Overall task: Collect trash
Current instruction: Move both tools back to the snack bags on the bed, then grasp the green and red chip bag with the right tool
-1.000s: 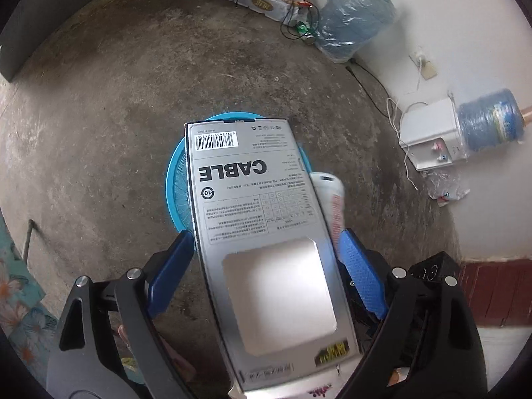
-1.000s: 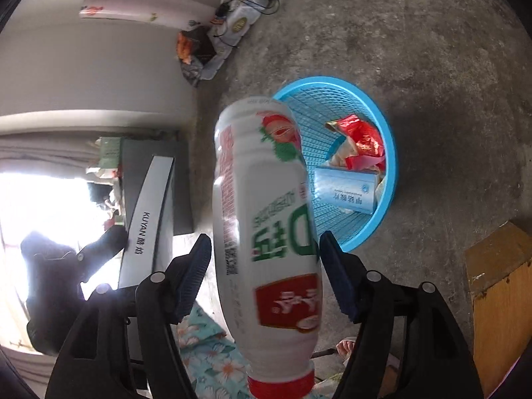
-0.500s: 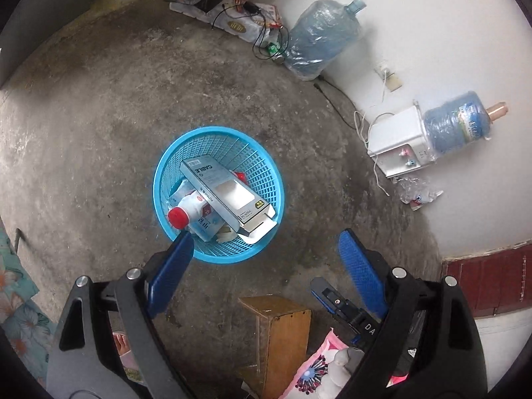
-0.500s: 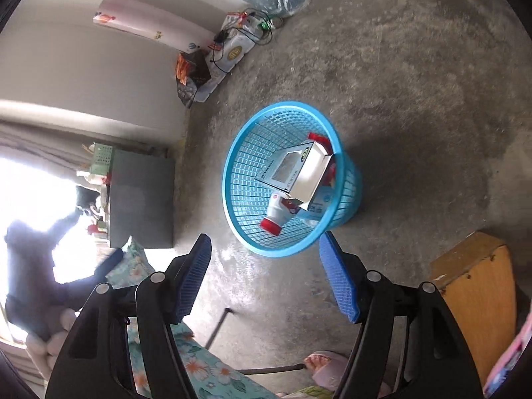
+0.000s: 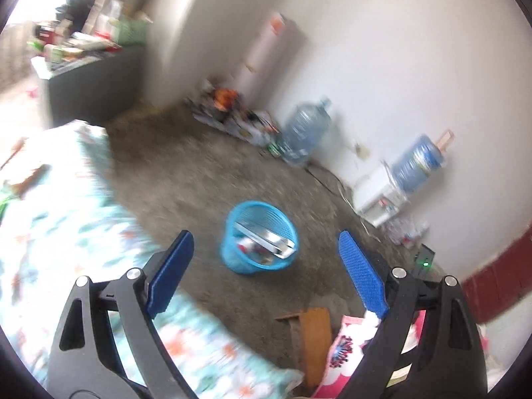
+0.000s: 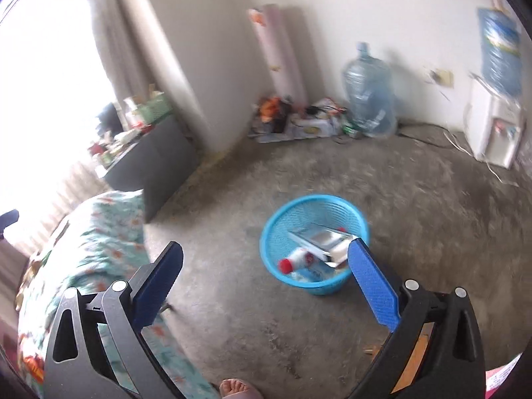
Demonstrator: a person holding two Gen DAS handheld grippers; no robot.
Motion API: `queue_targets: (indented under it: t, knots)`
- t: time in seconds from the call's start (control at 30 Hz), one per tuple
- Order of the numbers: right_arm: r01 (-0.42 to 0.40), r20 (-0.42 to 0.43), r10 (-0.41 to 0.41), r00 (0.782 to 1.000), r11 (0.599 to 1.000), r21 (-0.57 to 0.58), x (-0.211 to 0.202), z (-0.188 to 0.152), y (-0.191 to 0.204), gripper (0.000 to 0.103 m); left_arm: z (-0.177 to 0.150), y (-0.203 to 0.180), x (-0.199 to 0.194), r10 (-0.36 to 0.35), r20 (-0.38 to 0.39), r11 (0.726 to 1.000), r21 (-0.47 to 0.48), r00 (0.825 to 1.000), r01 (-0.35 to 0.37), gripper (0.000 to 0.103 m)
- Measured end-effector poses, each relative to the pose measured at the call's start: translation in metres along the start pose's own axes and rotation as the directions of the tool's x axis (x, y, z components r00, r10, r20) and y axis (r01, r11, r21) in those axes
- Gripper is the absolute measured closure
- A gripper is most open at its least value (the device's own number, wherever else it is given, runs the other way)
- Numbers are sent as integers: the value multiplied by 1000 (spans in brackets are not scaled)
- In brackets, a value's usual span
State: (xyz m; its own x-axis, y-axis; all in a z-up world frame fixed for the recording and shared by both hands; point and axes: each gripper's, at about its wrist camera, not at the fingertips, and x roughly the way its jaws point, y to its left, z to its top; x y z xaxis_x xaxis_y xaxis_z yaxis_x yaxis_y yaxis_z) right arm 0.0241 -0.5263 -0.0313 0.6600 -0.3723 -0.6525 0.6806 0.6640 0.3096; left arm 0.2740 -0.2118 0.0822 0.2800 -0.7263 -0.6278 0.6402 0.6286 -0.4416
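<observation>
Both the left claw and the right claw are spread empty, the right one's jaws having just been opening; the grey flat cardboard box and the white plastic bottle are seen inside the round blue plastic basket.

Legible text: none. Printing on the flat box and the bottle in the blue basket is too blurred to read.

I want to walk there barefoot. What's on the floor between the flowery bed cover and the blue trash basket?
Nothing: in the right wrist view, only bare grey concrete floor lies between the flowery bed cover and the blue basket.
</observation>
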Motion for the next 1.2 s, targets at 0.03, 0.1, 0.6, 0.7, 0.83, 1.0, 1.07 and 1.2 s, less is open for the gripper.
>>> queue_targets:
  t: [0.03, 0.1, 0.6, 0.7, 0.83, 1.0, 1.07, 1.2]
  knots:
    - [-46, -8, 46, 999, 999, -17, -5, 1, 12, 7, -7, 11, -30, 42, 44, 999, -17, 998, -41, 18]
    - [-124, -10, 123, 992, 990, -70, -19, 0, 39, 7, -27, 34, -91, 132, 139, 990, -74, 982, -122, 18]
    - [-655, -350, 573, 741, 730, -192, -66, -73, 227, 7, -234, 135, -289, 460, 236, 808, -510, 856, -295, 18]
    - [-743, -474, 627, 619, 663, -94, -60, -94, 259, 7, -266, 144, -282, 410, 229, 811, -535, 883, -237, 18]
    - [-811, -618, 648, 445, 584, 29, -48, -125, 304, 11, -296, 147, -270, 330, 233, 834, -525, 915, -167, 22]
    - [-810, -727, 572, 380, 585, 37, -18, -146, 352, 14, -314, 147, -253, 255, 207, 849, -515, 944, -116, 36]
    - [-808, -764, 528, 370, 590, 16, -6, -154, 368, 16, -319, 146, -246, 222, 204, 853, -515, 953, -89, 39]
    - [-808, -830, 459, 318, 589, 17, 11, -174, 390, 24, -322, 140, -233, 200, 208, 867, -493, 958, -74, 46]
